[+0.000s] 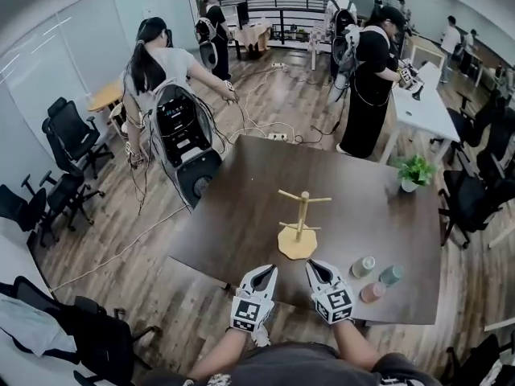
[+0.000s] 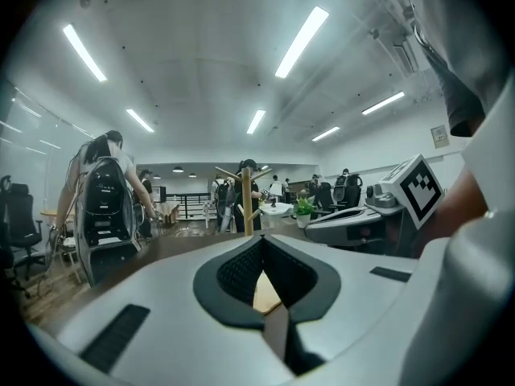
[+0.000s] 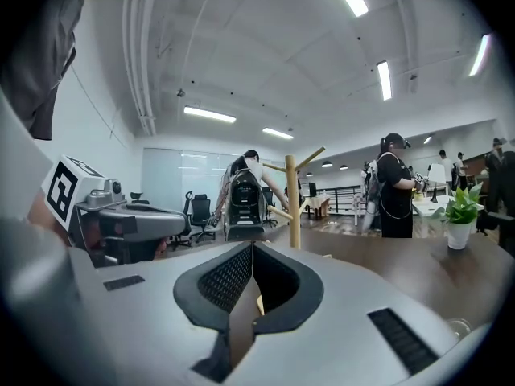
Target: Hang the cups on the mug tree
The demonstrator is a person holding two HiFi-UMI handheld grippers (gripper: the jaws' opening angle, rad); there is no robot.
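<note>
A wooden mug tree (image 1: 299,222) stands bare on its round base in the near middle of the dark brown table (image 1: 241,215). Three small cups, pale green (image 1: 363,266), teal (image 1: 391,275) and pink (image 1: 372,292), stand close together near the table's front right edge. My left gripper (image 1: 266,269) and right gripper (image 1: 313,264) sit side by side at the front edge, just short of the tree's base, both pointing at it. Each is shut with nothing between its jaws. In the left gripper view the tree (image 2: 247,199) rises straight ahead, and in the right gripper view the tree (image 3: 292,203) stands slightly right.
A small potted plant (image 1: 414,171) stands at the table's far right. A person wearing backpack gear (image 1: 173,127) is beyond the far left corner, another person in black (image 1: 374,79) by a white table behind. Office chairs (image 1: 68,135) line the left side; cables lie on the floor.
</note>
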